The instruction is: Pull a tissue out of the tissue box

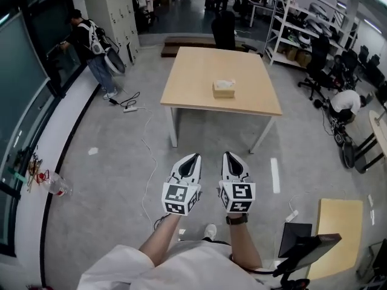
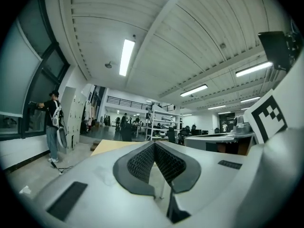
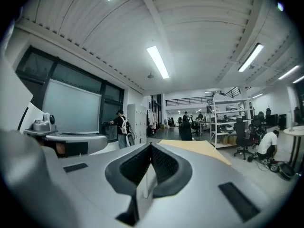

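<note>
grey floor [image 1: 109,180], wooden table [image 1: 199,77], dark windows [image 1: 24,71] left, shelving [image 1: 302,23] right, ceiling strip lights [image 2: 126,56]

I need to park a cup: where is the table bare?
The table is bare all round the tissue box: widest from the box to its left edge and its far edge. The crowding is off it, among the chairs at right.
</note>
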The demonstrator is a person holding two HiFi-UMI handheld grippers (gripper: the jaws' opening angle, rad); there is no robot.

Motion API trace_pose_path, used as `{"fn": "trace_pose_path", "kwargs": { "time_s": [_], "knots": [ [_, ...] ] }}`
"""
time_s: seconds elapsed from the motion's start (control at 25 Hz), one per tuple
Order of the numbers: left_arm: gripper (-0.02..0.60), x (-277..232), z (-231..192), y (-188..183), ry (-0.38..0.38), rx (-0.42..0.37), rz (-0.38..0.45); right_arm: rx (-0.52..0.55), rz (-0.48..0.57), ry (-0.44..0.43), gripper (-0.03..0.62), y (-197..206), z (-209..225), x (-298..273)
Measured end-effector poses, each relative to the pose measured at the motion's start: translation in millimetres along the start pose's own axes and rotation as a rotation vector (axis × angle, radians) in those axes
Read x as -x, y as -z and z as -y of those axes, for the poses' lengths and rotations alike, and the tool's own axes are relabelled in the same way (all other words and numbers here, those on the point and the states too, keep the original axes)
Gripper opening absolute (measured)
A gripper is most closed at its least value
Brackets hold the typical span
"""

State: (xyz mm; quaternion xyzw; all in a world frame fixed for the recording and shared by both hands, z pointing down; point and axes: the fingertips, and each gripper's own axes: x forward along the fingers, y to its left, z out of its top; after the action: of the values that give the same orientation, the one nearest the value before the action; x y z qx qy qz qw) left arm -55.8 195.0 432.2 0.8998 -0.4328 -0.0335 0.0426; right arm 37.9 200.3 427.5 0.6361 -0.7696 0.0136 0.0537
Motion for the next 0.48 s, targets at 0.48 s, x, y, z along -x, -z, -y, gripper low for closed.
{"fn": "trace_pose_path", "kwargs": {
  "time_s": [0.48],
  "knots": [
    [-0.008, -114, 15, 24, -0.077, 0.007, -0.033, -0.036, -0.028, -0.14, 0.002, 23, 89, -82]
  ]
}}
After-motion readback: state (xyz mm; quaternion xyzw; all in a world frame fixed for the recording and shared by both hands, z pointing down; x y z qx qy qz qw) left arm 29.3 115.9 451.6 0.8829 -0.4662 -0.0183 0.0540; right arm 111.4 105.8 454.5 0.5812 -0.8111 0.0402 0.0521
